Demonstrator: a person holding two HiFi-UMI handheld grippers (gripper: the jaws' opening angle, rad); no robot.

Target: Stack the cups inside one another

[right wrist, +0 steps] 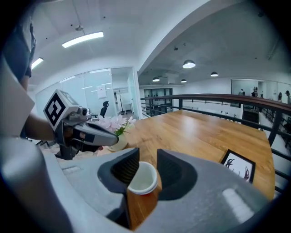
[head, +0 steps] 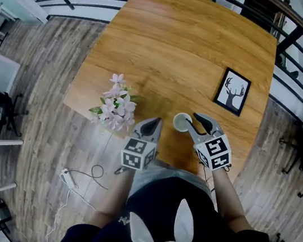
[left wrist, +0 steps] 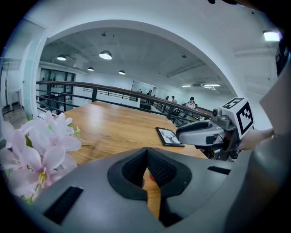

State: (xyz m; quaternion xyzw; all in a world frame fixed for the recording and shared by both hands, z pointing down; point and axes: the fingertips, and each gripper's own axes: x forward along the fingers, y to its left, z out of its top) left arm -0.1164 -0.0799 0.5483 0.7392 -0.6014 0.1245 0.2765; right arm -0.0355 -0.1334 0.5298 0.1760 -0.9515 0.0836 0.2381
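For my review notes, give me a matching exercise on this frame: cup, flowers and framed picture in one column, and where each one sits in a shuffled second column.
Things:
1. cup
2. flowers
3. framed picture

Places:
A. lying flat on the right side of the table
B. between the jaws of the right gripper
C. at the table's near left edge

Pairs: 1-B, 2-C, 3-A
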